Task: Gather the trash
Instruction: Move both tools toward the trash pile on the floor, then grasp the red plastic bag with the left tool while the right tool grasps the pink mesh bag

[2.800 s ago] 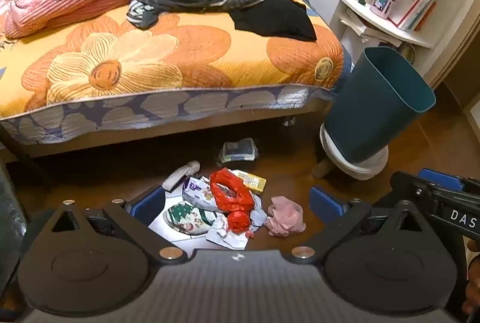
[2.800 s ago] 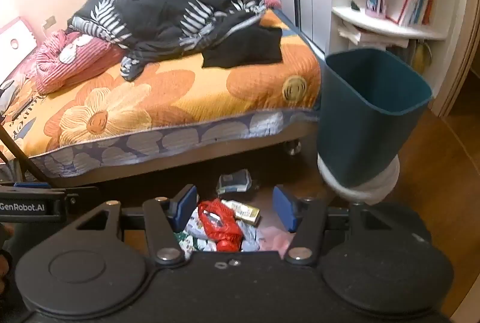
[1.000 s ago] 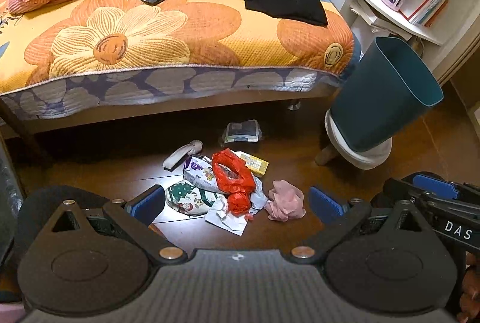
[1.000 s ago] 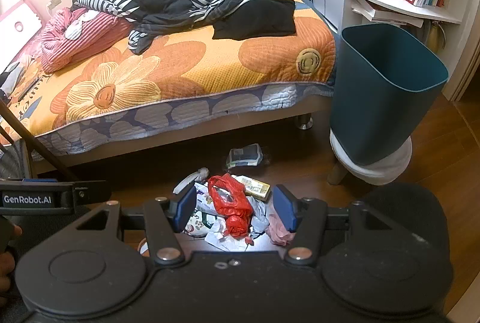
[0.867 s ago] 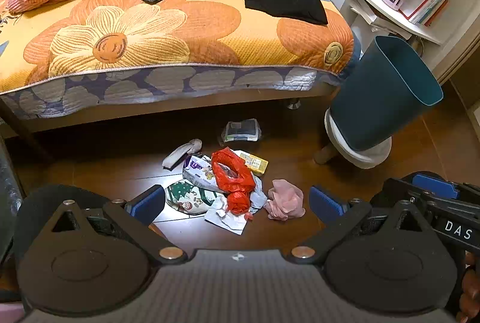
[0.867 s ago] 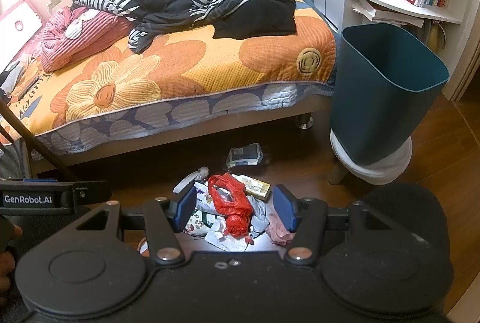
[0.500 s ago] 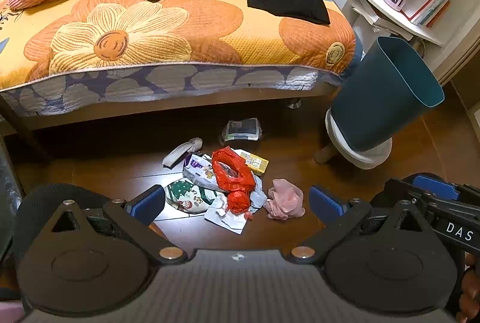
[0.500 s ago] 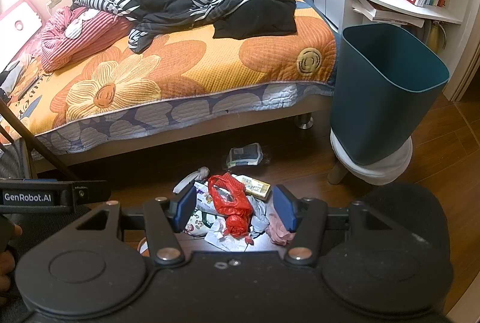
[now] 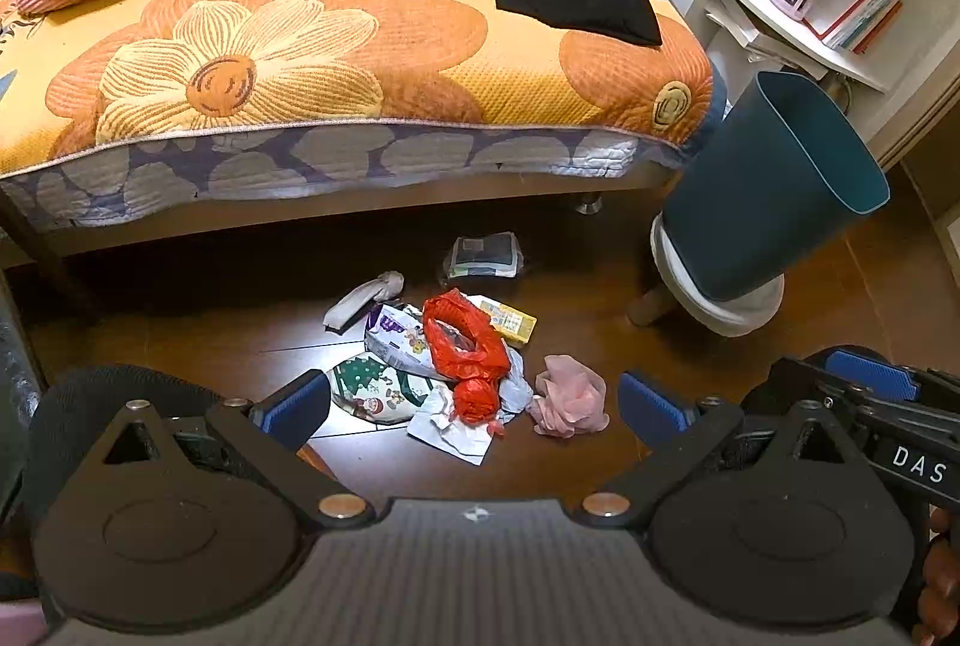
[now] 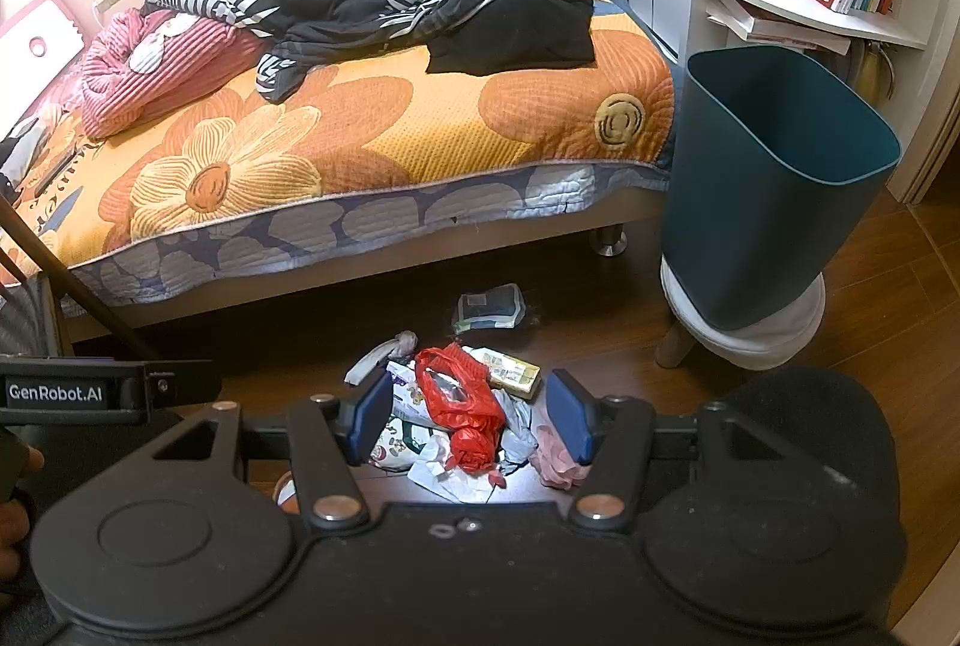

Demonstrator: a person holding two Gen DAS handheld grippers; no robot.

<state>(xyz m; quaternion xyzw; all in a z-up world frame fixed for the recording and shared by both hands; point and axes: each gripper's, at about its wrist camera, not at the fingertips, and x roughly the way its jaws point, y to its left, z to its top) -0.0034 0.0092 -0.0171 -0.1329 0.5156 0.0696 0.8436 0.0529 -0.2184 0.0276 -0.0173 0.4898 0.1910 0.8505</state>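
Trash pile (image 9: 456,358) on floor, beyond both grippers' spread, empty jaws, near bin (image 9: 774,190)

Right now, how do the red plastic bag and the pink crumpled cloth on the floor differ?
The red plastic bag is glossy, elongated and lies on top of the wrapper pile; the pink crumpled cloth is matte, smaller, and sits on bare floor at the pile's right edge, nearer the teal waste bin. Both lie loose, ungrasped.
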